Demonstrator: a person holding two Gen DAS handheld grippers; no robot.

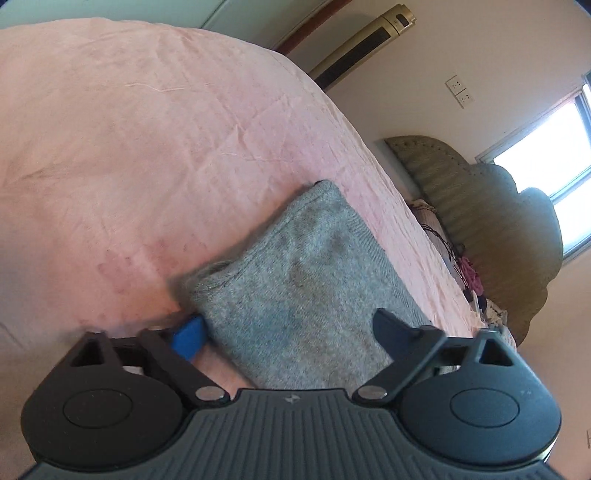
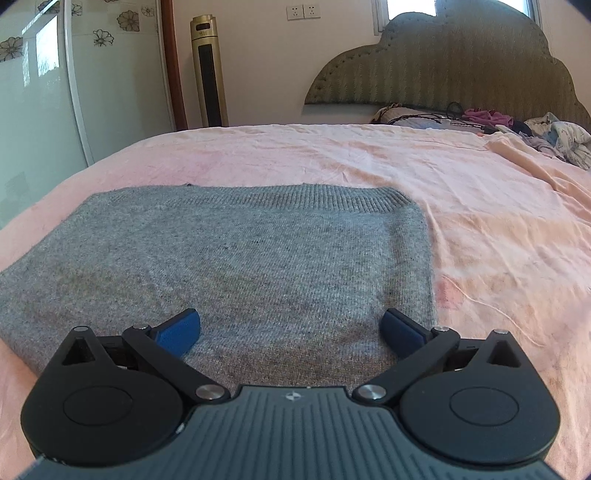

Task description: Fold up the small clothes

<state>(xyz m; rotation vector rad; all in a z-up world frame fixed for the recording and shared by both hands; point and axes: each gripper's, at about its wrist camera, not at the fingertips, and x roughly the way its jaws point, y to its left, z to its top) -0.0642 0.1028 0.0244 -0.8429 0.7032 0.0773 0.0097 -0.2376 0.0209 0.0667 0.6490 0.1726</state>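
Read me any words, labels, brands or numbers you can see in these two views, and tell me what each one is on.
No readable words or numbers in either view.
Gripper body: a small embossed emblem, no letters.
Gold tower fan: its top display panel is too small to read.
Wall sockets: no legible marking.
Grey sweater and pink bedsheet: no label or print showing.

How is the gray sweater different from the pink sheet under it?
The gray sweater is a thick, fuzzy knit with a ribbed edge, while the pink sheet is thin and smooth with fine creases. The sweater is a small folded block; the sheet spreads across the whole bed. The sweater lies on top, and the sheet lies underneath. Both are soft cloth, lying flat.
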